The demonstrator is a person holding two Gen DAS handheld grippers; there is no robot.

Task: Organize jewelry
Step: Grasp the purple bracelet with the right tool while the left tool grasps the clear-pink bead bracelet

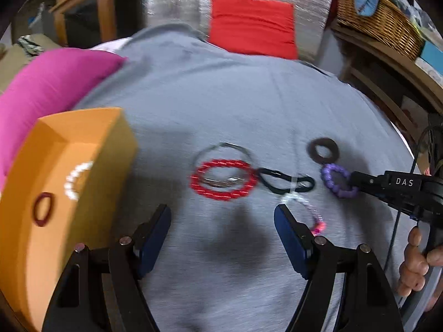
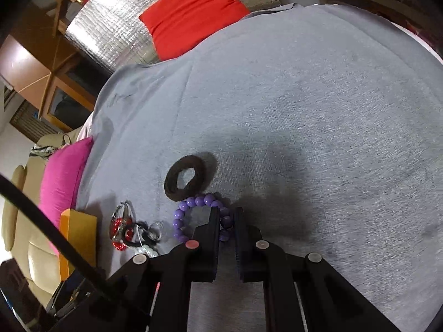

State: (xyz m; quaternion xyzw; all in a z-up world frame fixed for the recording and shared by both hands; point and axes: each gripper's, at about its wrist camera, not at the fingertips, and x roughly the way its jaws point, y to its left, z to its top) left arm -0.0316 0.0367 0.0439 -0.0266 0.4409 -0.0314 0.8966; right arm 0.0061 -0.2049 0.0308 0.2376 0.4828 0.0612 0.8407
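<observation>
on the grey cloth [image 2: 318, 110] my right gripper [image 2: 224, 218] pinches the purple bead bracelet [image 2: 191, 207] to lift it, while my left gripper [image 1: 221, 215], fingers apart and empty, waits beside the orange box [image 1: 91, 171].

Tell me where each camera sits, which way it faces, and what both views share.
Left wrist: on the left claw, facing forward over the grey cloth; its open fingers frame the red bracelet, orange box to the left; the right claw and a hand show.
Right wrist: on the right claw, looking down at the cloth, fingers closed around the purple bead bracelet.
Shared: purple bead bracelet, dark ring, red bracelet, orange box, red cushion.
</observation>
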